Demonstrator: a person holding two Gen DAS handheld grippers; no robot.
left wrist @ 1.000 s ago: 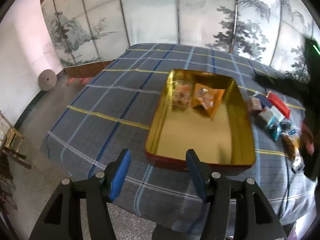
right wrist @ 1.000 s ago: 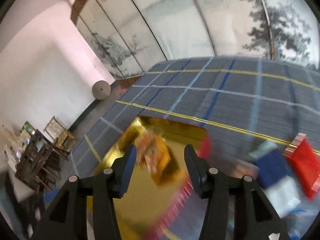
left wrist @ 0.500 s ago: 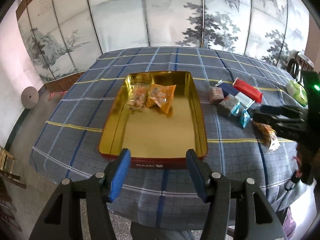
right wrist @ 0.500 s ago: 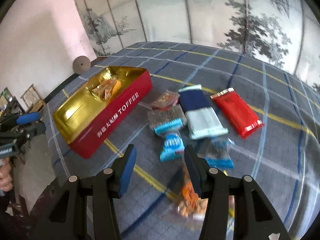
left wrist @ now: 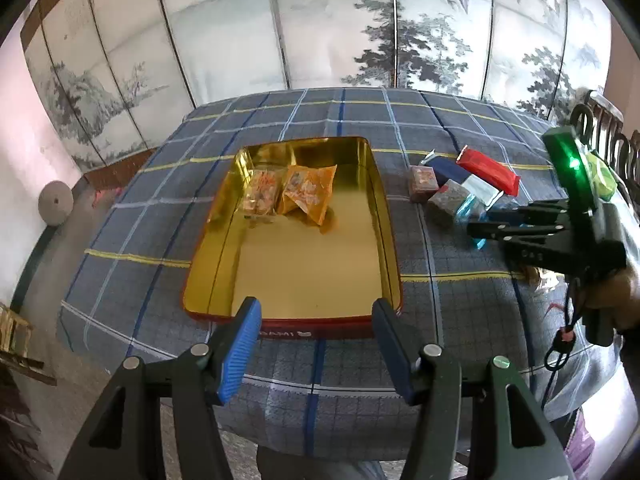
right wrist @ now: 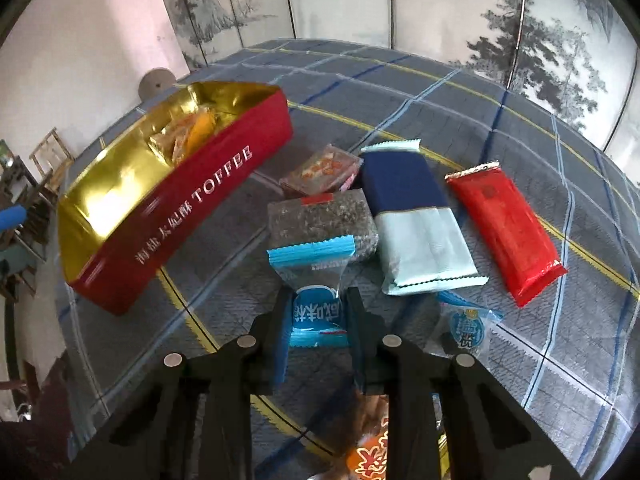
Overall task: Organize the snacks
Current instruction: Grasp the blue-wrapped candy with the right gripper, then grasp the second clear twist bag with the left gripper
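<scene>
A red toffee tin (left wrist: 390,240) with a gold inside lies on the checked tablecloth. In it are an orange packet (left wrist: 310,188) and a clear packet (left wrist: 262,192). My left gripper (left wrist: 316,306) hangs open over the tin's near edge with nothing between its blue pads. To the right of the tin (right wrist: 192,208) lie several loose snacks. My right gripper (right wrist: 316,300) is down among them, its jaws closing onto a small blue packet (right wrist: 316,316), and the pads press on its sides. The left wrist view shows the right gripper (left wrist: 476,226) low over the snack pile.
Around the held packet lie a dark speckled packet (right wrist: 320,224), a navy and pale-green bar (right wrist: 412,220), a red bar (right wrist: 504,232), a small brown packet (right wrist: 320,172) and another blue packet (right wrist: 466,328). An orange packet (right wrist: 368,456) lies under the gripper. A painted screen (left wrist: 320,32) stands behind the table.
The left wrist view swung round until the tin sat centred. My right gripper dropped from above the tin onto the loose snacks, and its jaws narrowed onto the small blue packet.
</scene>
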